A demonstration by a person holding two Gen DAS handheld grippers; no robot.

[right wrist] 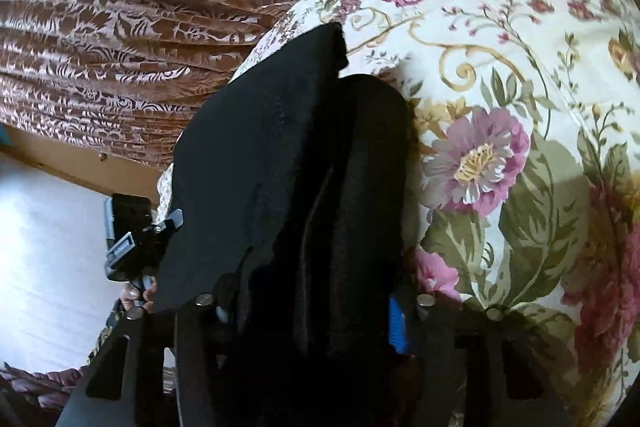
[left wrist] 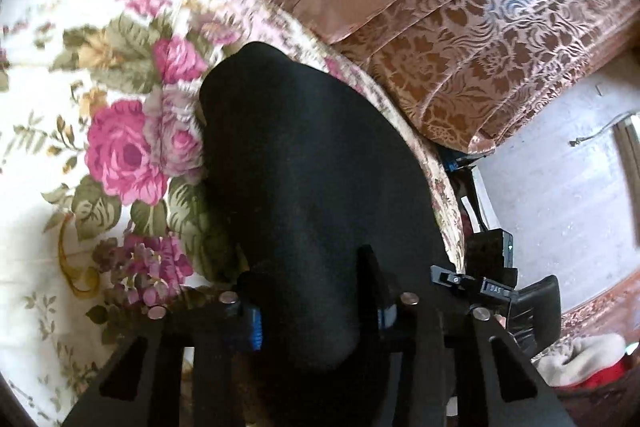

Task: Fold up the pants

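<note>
Left wrist view. The left claw (left wrist: 316, 307) is closed on the pants (left wrist: 312, 167): black cloth bunches between the two fingers and covers most of them. From the grip the pants run forward in a dark, rounded mass that ends ahead of the claw. They lie on the bed (left wrist: 60, 107), whose cover is white with pink roses and green leaves; that print fills the area left of the claw. Ahead and to the right, a brown patterned bedspread (left wrist: 480, 59) hangs in folds. Just right of the claw, the right claw (left wrist: 492, 267) shows in part, beside the edge of the pants. A pale floor (left wrist: 560, 179) lies beyond it.

Right wrist view. The right claw (right wrist: 316, 307) grips the pants (right wrist: 260, 155) too; cloth is packed between its fingers in several folds. Ahead of it the pants rise in two layers, a flat flap on the left and a rounded fold on the right. The bed (right wrist: 520, 47) spreads to the right. The bedspread (right wrist: 120, 47) sits ahead-left. The left claw (right wrist: 132, 239) shows partly at the left, against the pants' edge.
</note>
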